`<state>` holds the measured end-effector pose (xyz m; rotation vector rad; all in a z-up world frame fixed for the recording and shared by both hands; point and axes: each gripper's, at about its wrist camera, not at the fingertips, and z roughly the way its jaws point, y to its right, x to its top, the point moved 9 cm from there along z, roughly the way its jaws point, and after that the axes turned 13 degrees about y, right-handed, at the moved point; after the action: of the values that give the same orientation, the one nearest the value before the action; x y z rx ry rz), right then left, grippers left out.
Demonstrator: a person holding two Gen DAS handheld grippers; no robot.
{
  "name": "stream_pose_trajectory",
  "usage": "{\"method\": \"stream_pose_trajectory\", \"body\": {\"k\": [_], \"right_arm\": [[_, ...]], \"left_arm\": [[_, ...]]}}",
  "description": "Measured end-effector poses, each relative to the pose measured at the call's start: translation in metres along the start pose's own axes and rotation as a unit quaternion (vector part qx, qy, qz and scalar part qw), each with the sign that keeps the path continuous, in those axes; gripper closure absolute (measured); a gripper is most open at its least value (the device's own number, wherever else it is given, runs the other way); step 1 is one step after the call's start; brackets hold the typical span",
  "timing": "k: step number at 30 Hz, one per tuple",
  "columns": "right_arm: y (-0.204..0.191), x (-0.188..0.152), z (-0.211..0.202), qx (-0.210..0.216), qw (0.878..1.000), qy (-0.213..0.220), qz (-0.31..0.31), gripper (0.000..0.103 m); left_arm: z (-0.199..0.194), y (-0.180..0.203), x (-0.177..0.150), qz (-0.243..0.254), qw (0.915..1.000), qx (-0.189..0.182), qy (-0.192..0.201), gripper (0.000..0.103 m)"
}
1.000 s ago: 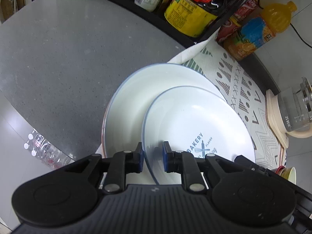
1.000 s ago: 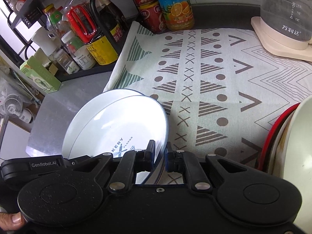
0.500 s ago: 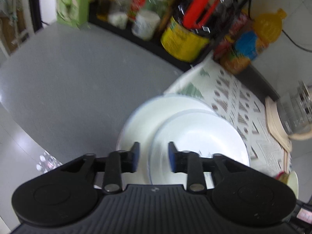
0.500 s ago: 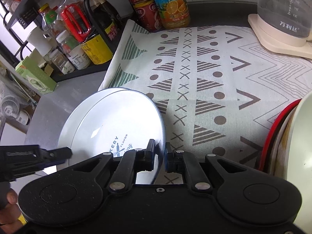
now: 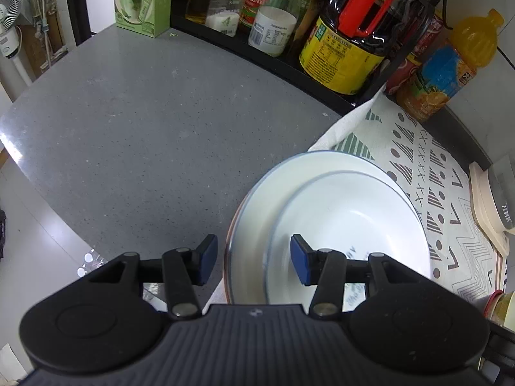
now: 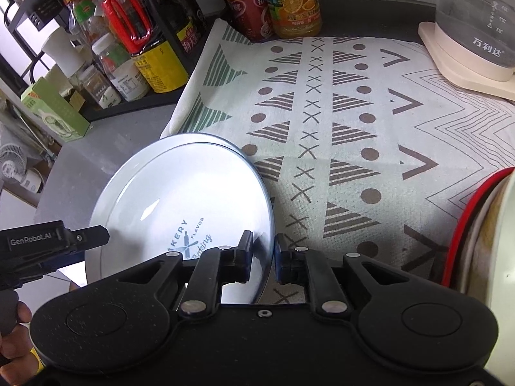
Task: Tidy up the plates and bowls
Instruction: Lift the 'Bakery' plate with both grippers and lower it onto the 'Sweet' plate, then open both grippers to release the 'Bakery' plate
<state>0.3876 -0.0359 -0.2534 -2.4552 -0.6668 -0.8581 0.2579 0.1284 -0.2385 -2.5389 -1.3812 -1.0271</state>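
A white blue-rimmed plate printed "BAKERY" (image 6: 180, 202) is tilted above a larger white plate (image 5: 257, 199) that lies at the edge of the patterned cloth (image 6: 338, 122). My right gripper (image 6: 264, 254) is shut on the printed plate's right rim. The printed plate also shows in the left wrist view (image 5: 351, 222). My left gripper (image 5: 252, 259) is open, its blue pads (image 5: 207, 259) apart over the near rims of both plates, holding nothing. The left gripper's body also shows at the left in the right wrist view (image 6: 48, 244).
A black rack with oil bottles and jars (image 5: 341, 38) lines the back of the grey counter (image 5: 128, 122). An orange juice bottle (image 6: 289, 0) and a red can (image 6: 248, 13) stand behind the cloth. A kettle on a cream base (image 6: 476, 32) stands at the right. Red-rimmed dishes (image 6: 476, 225) are stacked at the right.
My left gripper has let go of the printed plate's rim, opened wide and pulled back and up. My right gripper keeps its hold on the plate.
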Motion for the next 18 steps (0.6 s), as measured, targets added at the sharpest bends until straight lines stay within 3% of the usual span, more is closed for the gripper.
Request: {"method": "stream_pose_trajectory", "body": {"k": [2,6,18], "right_arm": [[-0.0001,-0.0005,0.0018,0.003,1.000,-0.004,0.001,0.087],[-0.0009,0.0007,0.0045,0.004,1.000,-0.008,-0.002,0.085],[-0.0006,0.0041,0.0004,0.019,1.000,-0.007,0.013,0.079]], "left_arm": [[0.0007,0.0005,-0.0003,0.001,1.0000,0.000,0.002,0.056],[0.0025,-0.0028,-0.0005,-0.008,0.9999,0.005,0.005,0.069],[0.0010,-0.0020,-0.0005,-0.005,0.9998,0.014,0.014,0.071]]}}
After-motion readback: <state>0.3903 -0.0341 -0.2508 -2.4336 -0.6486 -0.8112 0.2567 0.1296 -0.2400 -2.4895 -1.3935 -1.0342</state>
